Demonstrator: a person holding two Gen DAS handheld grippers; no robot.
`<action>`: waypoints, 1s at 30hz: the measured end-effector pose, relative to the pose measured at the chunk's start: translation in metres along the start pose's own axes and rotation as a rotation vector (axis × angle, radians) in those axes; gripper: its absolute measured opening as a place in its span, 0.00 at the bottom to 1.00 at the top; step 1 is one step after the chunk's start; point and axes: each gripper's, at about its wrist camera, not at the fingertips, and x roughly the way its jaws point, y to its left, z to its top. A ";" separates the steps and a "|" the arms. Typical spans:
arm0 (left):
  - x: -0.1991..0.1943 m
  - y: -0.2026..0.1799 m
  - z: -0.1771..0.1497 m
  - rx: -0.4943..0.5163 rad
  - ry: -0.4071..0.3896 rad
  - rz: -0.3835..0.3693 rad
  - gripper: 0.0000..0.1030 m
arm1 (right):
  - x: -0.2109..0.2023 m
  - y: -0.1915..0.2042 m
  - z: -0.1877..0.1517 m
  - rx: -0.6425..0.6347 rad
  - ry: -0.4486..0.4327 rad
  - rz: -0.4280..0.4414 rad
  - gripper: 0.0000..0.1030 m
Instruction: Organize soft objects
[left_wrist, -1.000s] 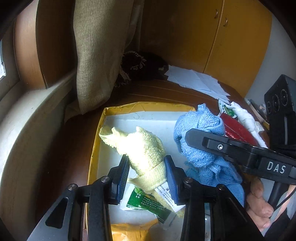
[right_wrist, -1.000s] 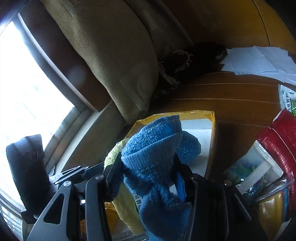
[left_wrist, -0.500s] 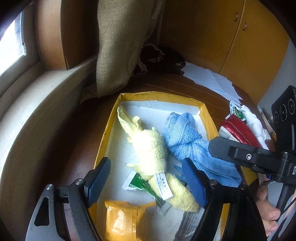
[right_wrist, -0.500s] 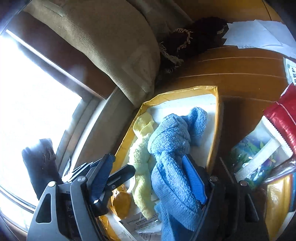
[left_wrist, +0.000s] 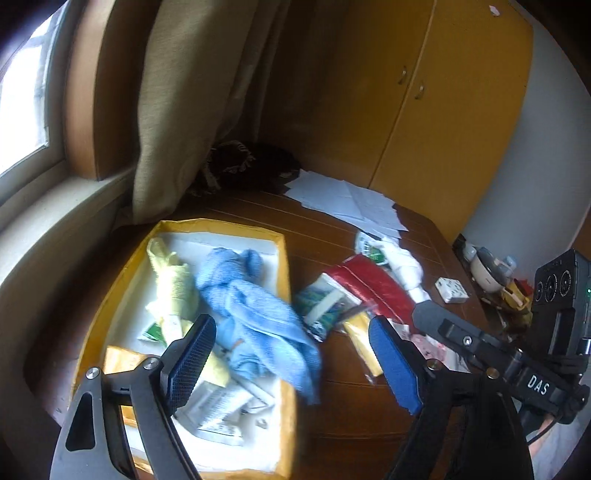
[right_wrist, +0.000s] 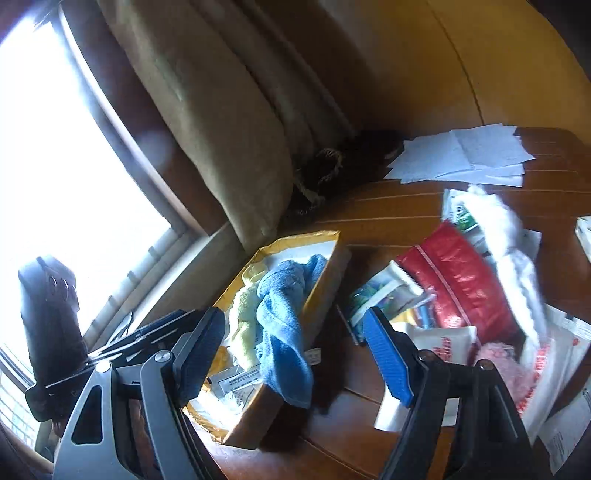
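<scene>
On brown wooden table (left_wrist: 369, 406), yellow box (left_wrist: 284, 280).

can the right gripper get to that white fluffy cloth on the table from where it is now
Probably yes. The right gripper is open and empty, and the white cloth lies uncovered on top of the red bag, ahead to its right, with nothing over it.

Blue towel's (left_wrist: 255, 317) overhanging corner motion-blurred.
</scene>
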 end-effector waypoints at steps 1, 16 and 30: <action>0.003 -0.008 -0.002 0.000 0.008 -0.019 0.86 | -0.011 -0.009 -0.001 0.017 -0.032 -0.028 0.75; 0.048 -0.073 -0.027 0.049 0.154 -0.079 0.86 | -0.086 -0.115 -0.025 0.280 -0.145 -0.149 0.75; 0.064 -0.082 -0.034 0.068 0.174 -0.071 0.86 | -0.068 -0.136 -0.049 0.388 -0.057 -0.266 0.57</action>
